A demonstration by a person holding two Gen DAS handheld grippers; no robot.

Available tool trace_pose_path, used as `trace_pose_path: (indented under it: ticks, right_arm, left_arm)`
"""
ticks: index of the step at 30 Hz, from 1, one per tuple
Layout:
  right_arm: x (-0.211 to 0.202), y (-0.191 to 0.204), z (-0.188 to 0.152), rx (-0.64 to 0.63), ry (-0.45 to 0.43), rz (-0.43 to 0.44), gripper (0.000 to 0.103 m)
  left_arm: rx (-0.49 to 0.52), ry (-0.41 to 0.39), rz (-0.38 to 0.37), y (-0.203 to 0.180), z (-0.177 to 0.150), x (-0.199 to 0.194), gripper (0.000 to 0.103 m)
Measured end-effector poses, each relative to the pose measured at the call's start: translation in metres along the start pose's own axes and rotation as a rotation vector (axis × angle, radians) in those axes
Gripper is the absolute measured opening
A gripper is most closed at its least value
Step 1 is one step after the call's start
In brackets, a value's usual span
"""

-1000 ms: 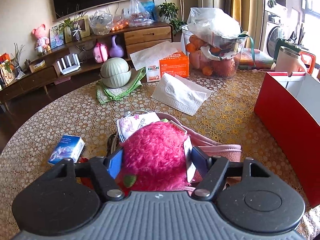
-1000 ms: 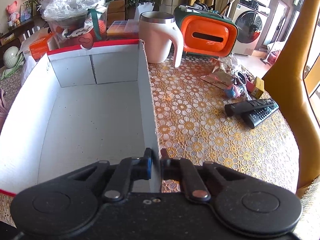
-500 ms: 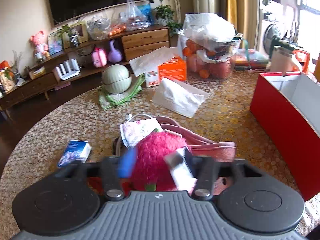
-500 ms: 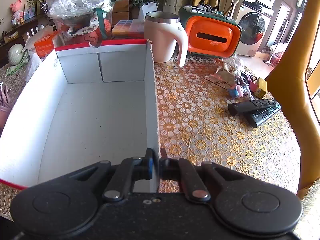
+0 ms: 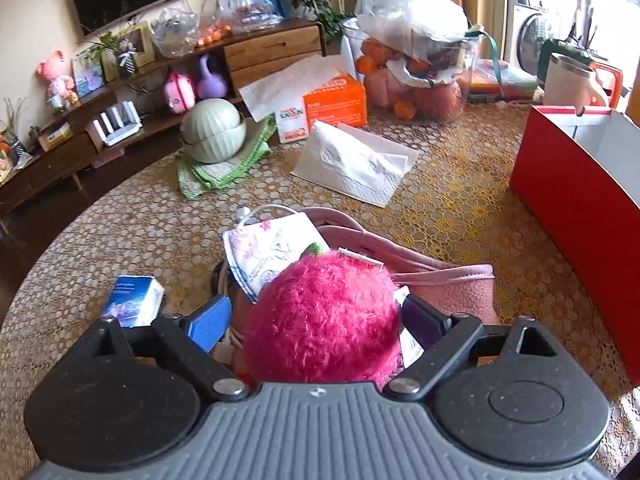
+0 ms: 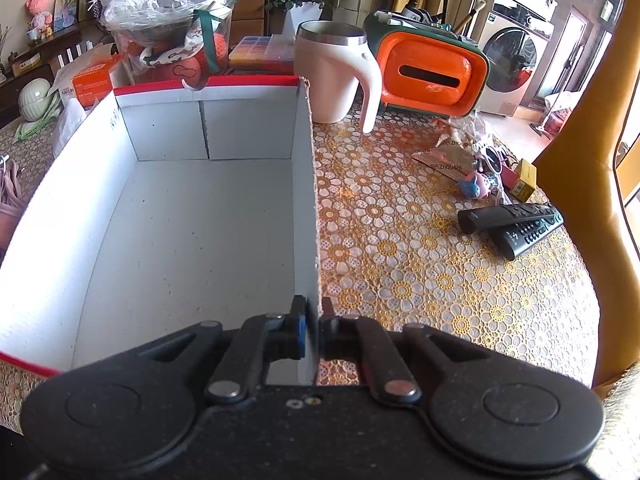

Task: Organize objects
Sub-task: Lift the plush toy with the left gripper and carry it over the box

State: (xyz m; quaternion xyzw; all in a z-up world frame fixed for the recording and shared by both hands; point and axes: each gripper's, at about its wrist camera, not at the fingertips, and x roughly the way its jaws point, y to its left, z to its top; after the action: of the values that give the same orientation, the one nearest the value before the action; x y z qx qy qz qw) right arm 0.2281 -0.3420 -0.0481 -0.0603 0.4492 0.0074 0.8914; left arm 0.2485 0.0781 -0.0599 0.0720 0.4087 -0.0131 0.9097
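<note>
The left tongs (image 5: 316, 322) are opening around the fuzzy hot-pink plush ball (image 5: 324, 320), which sits between the pads on a pink fabric pouch (image 5: 452, 284) on the gold-lace-covered surface (image 5: 460, 208). The right tongs (image 6: 313, 324) are clamped tight on the white inner wall of the red cardboard box (image 6: 308, 200), just beside.

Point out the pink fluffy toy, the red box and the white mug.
pink fluffy toy (image 5: 324, 316): left wrist view, middle of its fur.
red box (image 5: 576, 196): left wrist view, red outer wall.
white mug (image 6: 326, 80): right wrist view, its body.
</note>
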Motion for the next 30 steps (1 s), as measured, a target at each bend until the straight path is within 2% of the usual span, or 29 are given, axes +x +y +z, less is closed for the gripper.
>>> trace_pose_path:
  ticks: [2,3,4,10,16,21,26,30]
  right_arm:
    - [0.0,0.0,0.0,-0.003,0.001,0.0,0.005]
    - [0.0,0.001,0.0,-0.006,0.002,-0.001,0.005]
    - [-0.001,0.001,0.0,-0.008,0.002,-0.001,0.005]
    - [-0.001,0.001,-0.001,-0.008,0.003,-0.002,0.005]
    - [-0.001,0.002,-0.001,-0.011,0.002,-0.003,0.005]
    - [-0.001,0.002,-0.001,-0.013,0.002,-0.002,0.005]
    - [-0.001,0.002,-0.001,-0.015,0.001,0.0,0.005]
    - [-0.001,0.002,-0.001,-0.019,0.001,0.001,0.005]
  left_arm:
    - [-0.004,0.016,-0.014,-0.001,0.0,0.004,0.093]
    - [-0.01,0.022,-0.021,-0.001,0.0,0.005,0.09]
    - [-0.015,0.024,-0.039,0.0,0.0,0.005,0.078]
    - [-0.03,0.027,-0.057,-0.001,0.0,0.002,0.062]
    - [-0.034,0.011,-0.063,-0.001,0.003,-0.019,0.06]
    - [-0.004,-0.022,-0.101,-0.012,0.013,-0.051,0.06]
    - [0.028,-0.074,-0.177,-0.027,0.031,-0.082,0.06]
    - [0.083,-0.111,-0.251,-0.055,0.05,-0.102,0.06]
